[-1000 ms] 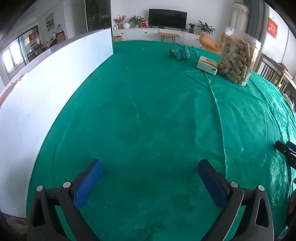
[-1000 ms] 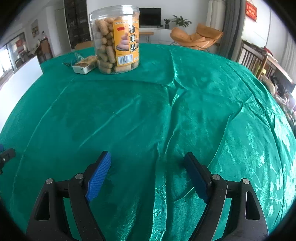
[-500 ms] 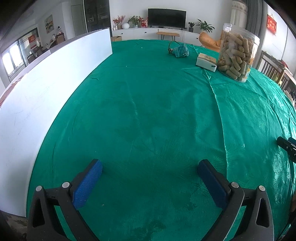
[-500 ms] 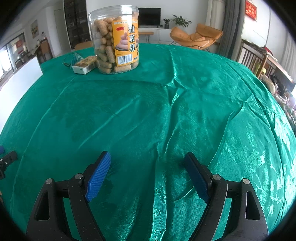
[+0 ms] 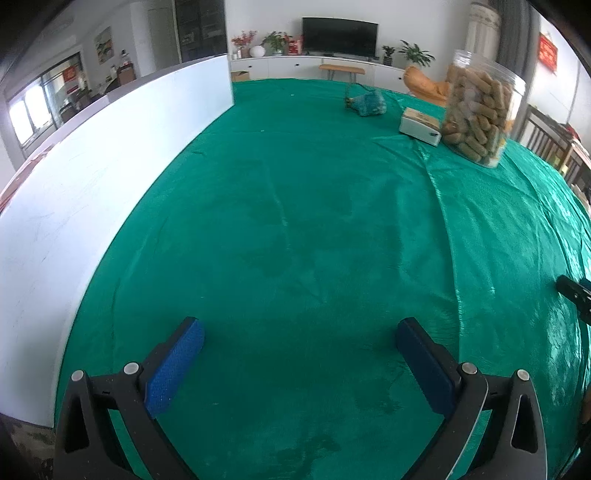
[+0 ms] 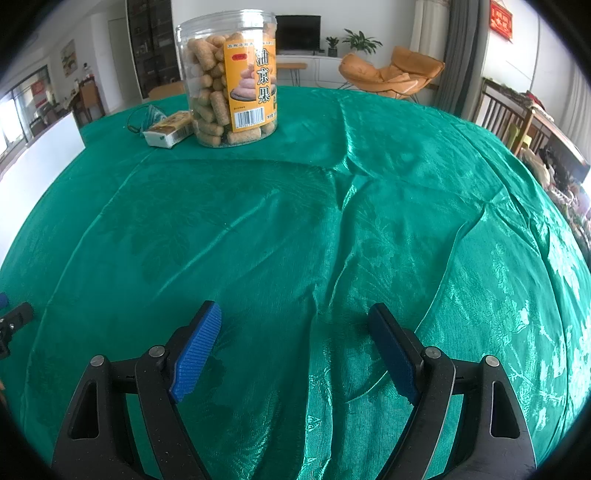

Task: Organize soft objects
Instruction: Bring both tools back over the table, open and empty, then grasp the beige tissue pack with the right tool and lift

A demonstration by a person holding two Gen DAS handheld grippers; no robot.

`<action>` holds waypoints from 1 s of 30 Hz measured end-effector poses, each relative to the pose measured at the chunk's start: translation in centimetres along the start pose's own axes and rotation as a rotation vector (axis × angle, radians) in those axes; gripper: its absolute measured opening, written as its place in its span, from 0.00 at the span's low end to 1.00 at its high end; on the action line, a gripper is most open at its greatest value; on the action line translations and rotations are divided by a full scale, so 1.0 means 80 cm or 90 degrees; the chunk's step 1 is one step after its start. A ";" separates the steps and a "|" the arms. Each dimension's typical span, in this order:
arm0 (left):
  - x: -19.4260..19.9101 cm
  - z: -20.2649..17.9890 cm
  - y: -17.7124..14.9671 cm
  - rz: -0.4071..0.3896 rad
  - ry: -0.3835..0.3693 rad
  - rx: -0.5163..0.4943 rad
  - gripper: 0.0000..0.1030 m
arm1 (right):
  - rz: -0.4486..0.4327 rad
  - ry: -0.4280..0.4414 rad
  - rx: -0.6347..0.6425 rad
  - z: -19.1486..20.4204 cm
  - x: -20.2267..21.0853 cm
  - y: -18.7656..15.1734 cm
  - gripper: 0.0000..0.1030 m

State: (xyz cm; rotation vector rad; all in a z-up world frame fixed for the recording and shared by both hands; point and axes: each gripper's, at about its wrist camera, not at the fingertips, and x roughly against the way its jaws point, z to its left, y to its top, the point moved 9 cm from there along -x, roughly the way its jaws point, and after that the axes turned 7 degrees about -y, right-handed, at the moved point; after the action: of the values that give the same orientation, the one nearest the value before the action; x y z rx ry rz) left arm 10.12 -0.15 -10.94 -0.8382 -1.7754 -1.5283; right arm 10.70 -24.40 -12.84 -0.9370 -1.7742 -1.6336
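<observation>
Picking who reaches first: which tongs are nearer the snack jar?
Right. The right tongs face the snack jar ahead and slightly left; from the left tongs it stands far ahead-right.

A bright living room lies beyond the table. On the white far wall (image 5: pixel 258 18) hangs a dark television (image 5: pixel 340 36), above a long white low cabinet (image 5: pixel 306 66) that carries potted plants (image 5: pixel 275 38), red flowers (image 5: pixel 243 37) and a round white vase (image 5: pixel 257 51). A small wooden bench (image 5: pixel 341 69) stands in front of the cabinet. An orange lounge chair (image 6: pixel 391 72) sits near grey curtains (image 6: pixel 458 55). A red hanging (image 6: pixel 501 18) decorates the right-hand wall, with dark wooden chairs (image 6: pixel 506 118) below it. On the left, daylight comes through large windows (image 5: pixel 29 110), and a dark shelving unit (image 6: pixel 151 44) stands beside a framed picture (image 5: pixel 103 44).
</observation>
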 end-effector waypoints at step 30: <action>-0.001 0.011 0.002 -0.005 0.013 0.020 1.00 | 0.072 -0.015 -0.115 0.236 -0.141 0.233 0.82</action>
State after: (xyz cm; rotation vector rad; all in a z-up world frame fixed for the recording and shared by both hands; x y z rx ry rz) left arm 10.28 0.77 -11.03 -0.7991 -1.7856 -1.5046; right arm 33.49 -6.72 -12.39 -1.1218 -1.5771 -1.7378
